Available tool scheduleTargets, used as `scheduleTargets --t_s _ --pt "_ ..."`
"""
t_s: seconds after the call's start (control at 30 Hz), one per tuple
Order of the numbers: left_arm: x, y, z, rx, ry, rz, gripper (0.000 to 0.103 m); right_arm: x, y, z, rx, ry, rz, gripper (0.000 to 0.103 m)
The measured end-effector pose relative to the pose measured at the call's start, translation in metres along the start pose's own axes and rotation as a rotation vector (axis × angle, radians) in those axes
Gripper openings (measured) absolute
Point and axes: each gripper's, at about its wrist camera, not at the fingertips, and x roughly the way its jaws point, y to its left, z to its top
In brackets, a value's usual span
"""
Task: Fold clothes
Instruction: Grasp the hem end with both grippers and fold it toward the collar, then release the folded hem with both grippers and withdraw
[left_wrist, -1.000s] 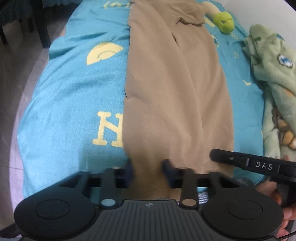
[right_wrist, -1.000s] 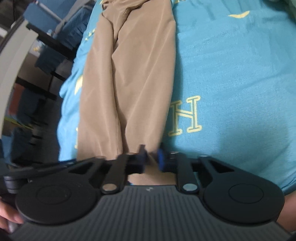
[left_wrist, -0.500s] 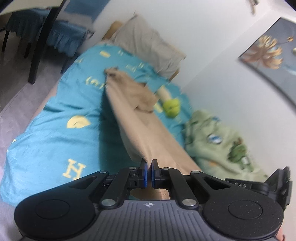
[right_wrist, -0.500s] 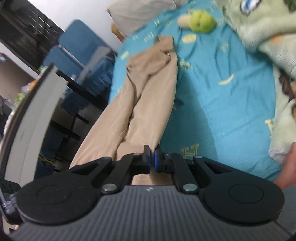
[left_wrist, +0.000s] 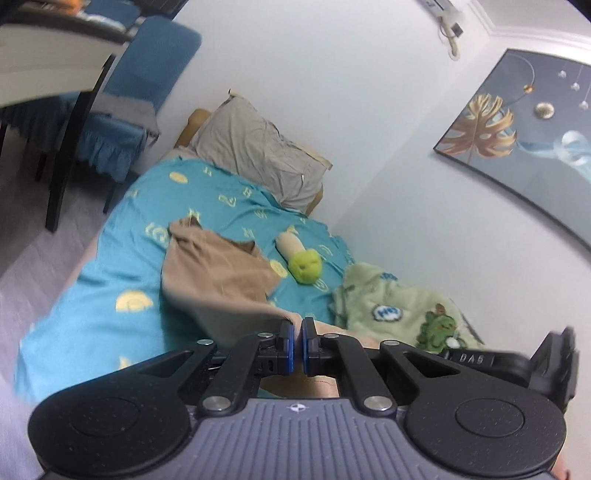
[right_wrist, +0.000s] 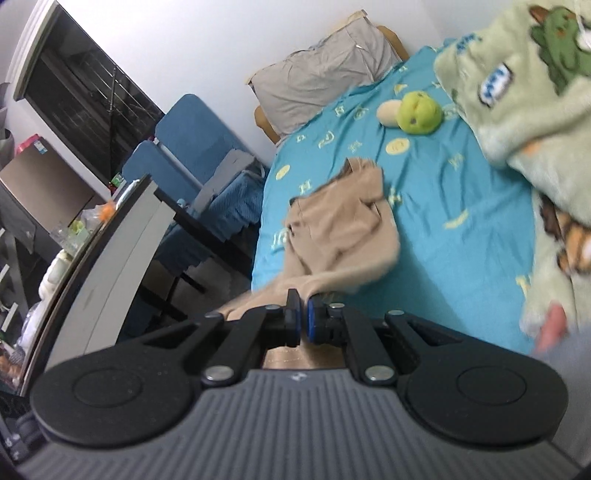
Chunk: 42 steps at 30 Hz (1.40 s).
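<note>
A pair of tan trousers lies lengthwise on a bed with a teal sheet. Its far end rests on the sheet and its near end is lifted. My left gripper is shut on the near hem of the trousers. My right gripper is shut on the near hem too, with the cloth sagging away from it toward the bed. The right gripper's body shows at the right edge of the left wrist view.
A green plush toy lies on the sheet beyond the trousers. A green fleece blanket is bunched by the wall. A grey pillow is at the bed's head. Blue chairs and a table stand beside the bed.
Both grippers closed on the trousers' near hem, then rose and moved toward the head of the bed. The near half of the trousers is lifted off the sheet.
</note>
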Motion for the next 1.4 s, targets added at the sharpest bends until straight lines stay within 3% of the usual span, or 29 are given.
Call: scheduleTargets --t_s 0.33,0.67,0.83,1.0,1.03,1.17,1.4 --pt "0.148 0.031 0.058 0.131 -0.016 0.146 0.005 0.131 -0.002 0.067 -0.073 0.031 -0.074 0.007" --pt "0.306 0.109 0.042 0.202 0.108 0.267 0.006 0.274 -0.047 0.069 -0.17 0.099 -0.196 0.008" --pt "0.346 0.137 0.014 0.258 0.202 0.307 0.009 0.318 -0.073 0.045 -0.212 0.167 -0.273 0.008" --pt "0.351 0.137 0.003 0.341 0.201 0.343 0.014 0.324 -0.062 0.04 -0.277 0.163 -0.311 0.009" --pt "0.347 0.135 0.005 0.335 0.19 0.345 0.019 0.321 -0.06 0.041 -0.28 0.163 -0.311 0.009" --pt "0.319 0.121 0.014 0.33 0.123 0.346 0.057 0.296 -0.049 0.051 -0.282 0.126 -0.284 0.01" --pt "0.24 0.074 0.012 0.421 -0.047 0.341 0.08 0.223 -0.027 0.055 -0.309 -0.02 -0.247 0.01"
